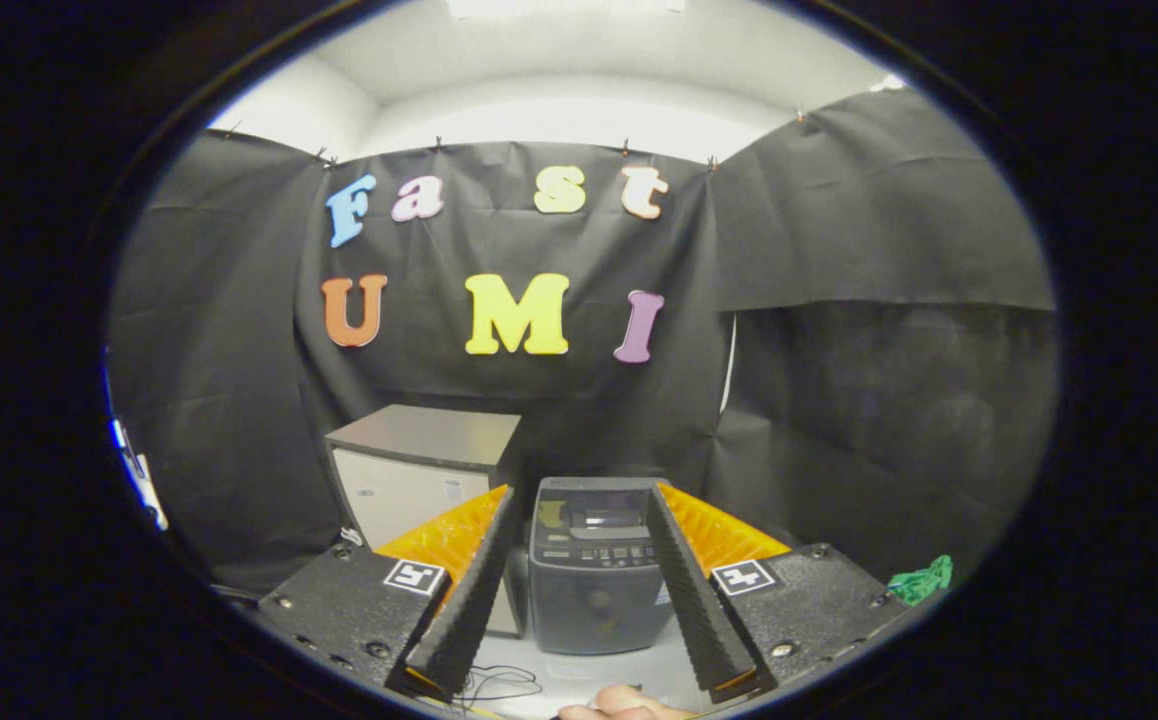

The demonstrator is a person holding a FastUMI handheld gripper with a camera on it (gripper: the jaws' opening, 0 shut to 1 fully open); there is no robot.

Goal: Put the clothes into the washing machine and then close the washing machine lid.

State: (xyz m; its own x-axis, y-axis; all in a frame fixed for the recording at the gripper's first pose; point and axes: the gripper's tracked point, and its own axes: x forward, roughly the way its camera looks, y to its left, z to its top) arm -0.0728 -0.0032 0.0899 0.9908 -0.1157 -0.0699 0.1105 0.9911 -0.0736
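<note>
The gripper (579, 590) hangs open and empty, the washer (594, 565) framed beyond its fingers and the green cloth (924, 580) off right, so I reckon swinging right and pinching a thick fold works best.

Tool (579, 590) fingers spread, framing distant washing machine (596, 565).

Black cloth walls (839, 250) enclose the booth, a grey-topped pale cabinet (419, 475) standing against them under a bright ceiling (559, 90).
</note>
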